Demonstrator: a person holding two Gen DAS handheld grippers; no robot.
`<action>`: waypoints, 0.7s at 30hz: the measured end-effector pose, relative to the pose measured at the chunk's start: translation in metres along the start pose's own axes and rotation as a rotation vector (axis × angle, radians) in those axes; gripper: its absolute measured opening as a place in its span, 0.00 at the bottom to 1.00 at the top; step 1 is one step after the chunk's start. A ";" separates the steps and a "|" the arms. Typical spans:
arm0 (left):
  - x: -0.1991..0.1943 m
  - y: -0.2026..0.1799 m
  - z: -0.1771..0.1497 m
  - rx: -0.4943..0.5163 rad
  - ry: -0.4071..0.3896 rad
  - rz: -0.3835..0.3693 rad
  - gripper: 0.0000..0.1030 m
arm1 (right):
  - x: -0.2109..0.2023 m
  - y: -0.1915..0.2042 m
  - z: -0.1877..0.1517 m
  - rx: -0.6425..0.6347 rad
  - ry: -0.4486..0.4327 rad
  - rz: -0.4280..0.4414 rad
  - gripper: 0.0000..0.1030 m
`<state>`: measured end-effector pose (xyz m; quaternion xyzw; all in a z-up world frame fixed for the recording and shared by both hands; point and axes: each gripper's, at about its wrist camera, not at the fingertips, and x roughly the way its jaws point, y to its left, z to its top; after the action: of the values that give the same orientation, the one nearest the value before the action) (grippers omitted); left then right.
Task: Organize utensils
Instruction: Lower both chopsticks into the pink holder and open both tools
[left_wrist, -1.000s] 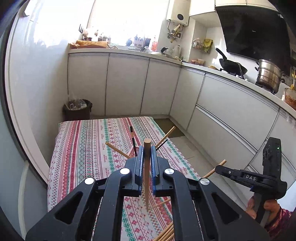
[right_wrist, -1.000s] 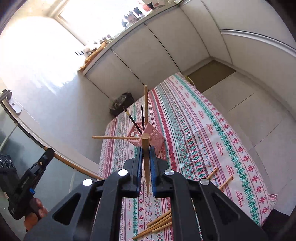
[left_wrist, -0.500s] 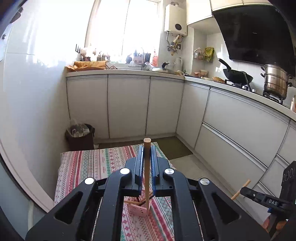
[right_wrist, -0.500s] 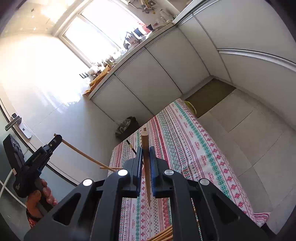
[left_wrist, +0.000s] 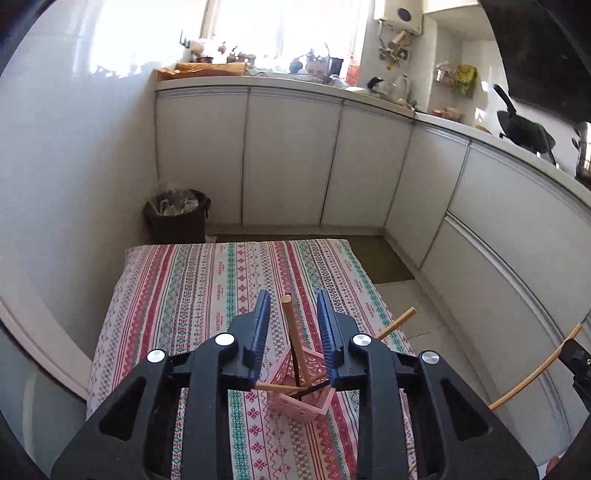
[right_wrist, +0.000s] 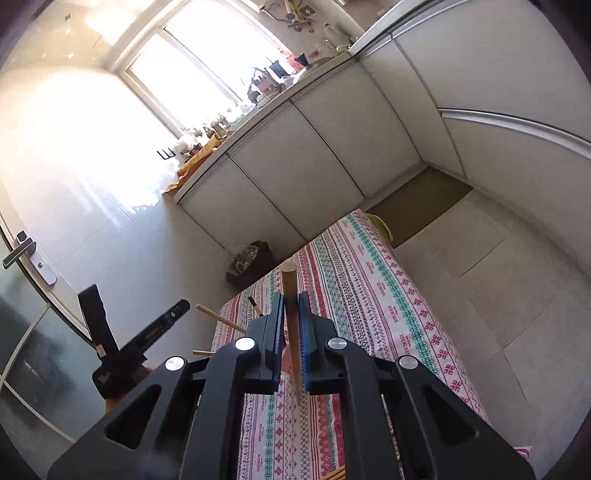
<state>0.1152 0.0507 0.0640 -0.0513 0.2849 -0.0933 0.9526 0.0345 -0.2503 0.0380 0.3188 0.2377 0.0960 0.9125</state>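
Observation:
My left gripper hangs over the pink holder on the striped tablecloth. Its jaws are opening. A wooden chopstick stands between them in the holder, and the pads are off it. A black chopstick and other wooden ones lean out of the holder. My right gripper is shut on another wooden chopstick, held upright above the cloth. In the right wrist view the left gripper shows at the left, and the holder is mostly hidden behind my fingers.
Loose wooden chopsticks lie near the cloth's near edge. A dark bin stands past the table's far end, by the white cabinets. Tiled floor runs along the table's right side. A glass door is on the left.
The left gripper has moved over the pink holder and its jaws have parted, leaving its chopstick standing in the holder. The right gripper has risen, with its chopstick still clamped.

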 end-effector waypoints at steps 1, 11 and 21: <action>-0.008 0.007 -0.001 -0.039 -0.015 -0.017 0.27 | 0.001 0.005 0.003 -0.005 -0.003 0.007 0.08; -0.083 0.056 0.005 -0.227 -0.174 -0.045 0.57 | 0.033 0.078 0.032 -0.134 -0.091 0.035 0.08; -0.111 0.068 0.011 -0.235 -0.229 -0.061 0.57 | 0.131 0.110 0.026 -0.285 -0.068 -0.054 0.08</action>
<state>0.0406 0.1409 0.1216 -0.1811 0.1820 -0.0815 0.9630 0.1583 -0.1356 0.0760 0.1828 0.1991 0.0932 0.9583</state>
